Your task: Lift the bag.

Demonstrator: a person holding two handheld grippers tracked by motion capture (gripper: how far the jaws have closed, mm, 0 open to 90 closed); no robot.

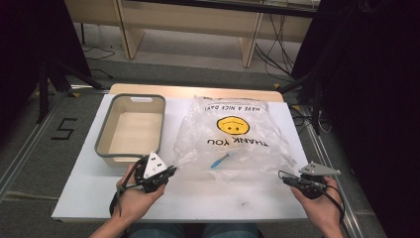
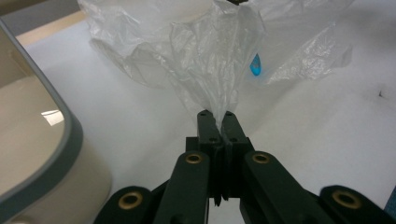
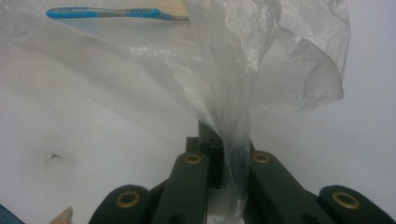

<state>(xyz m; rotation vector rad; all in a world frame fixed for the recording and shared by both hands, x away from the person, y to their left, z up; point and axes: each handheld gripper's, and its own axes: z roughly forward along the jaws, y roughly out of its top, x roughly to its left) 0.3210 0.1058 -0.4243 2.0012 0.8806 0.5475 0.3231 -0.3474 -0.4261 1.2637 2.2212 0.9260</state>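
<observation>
both grippers pinching the near edge of the plastic bag [image 1: 233,136], lifting it off the white table [image 1: 198,198].

left gripper [image 1: 171,172] is clamping the bag's near-left corner, right gripper [image 1: 286,179] is clamping the near-right corner; film is bunching between each pair of closed jaws. bag is lying mid-table, right of the grey-rimmed tub [image 1: 130,126], with a blue toothbrush [image 1: 219,160] inside near the mouth. step looks like opening or tipping the bag; next move is likely calling for an even raise so the toothbrush is not sliding out unchecked.

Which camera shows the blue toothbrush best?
The right gripper view: the toothbrush lies sideways, its handle and neck sharp through the plastic bag. The high view shows it small and slanted; the left gripper view gives just a blue tip.
</observation>
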